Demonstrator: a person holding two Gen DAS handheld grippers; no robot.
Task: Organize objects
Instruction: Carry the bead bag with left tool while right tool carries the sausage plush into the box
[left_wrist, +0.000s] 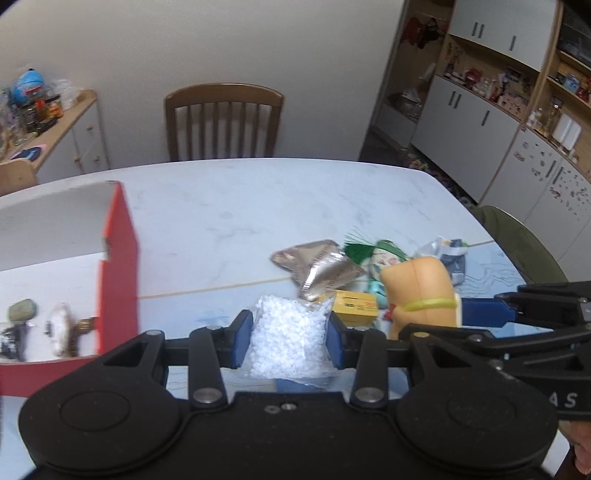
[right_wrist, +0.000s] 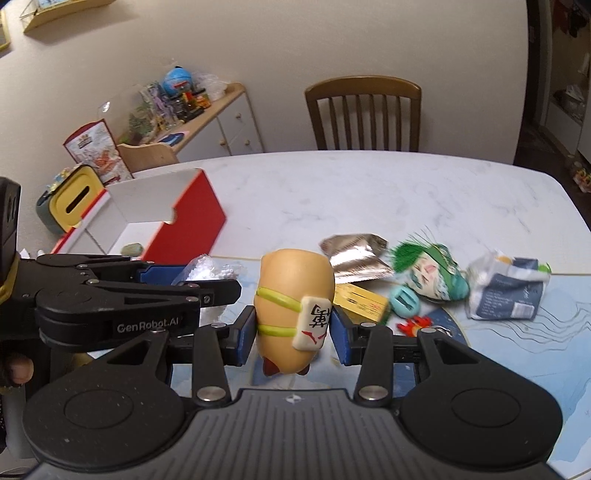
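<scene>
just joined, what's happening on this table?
A person is sorting clutter with two handheld grippers. The left gripper is closed on a clear bag of white beads; the right gripper clamps a tan bread-shaped toy with yellow bands. An open red-and-white cardboard box already holding small items sits to the left.

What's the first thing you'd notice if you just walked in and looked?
The tan toy with yellow bands and a white tile, pinched in the right gripper above the table. Next, the bag of white beads between the left gripper's fingers. Then the red box, open, at the table's left.
</scene>
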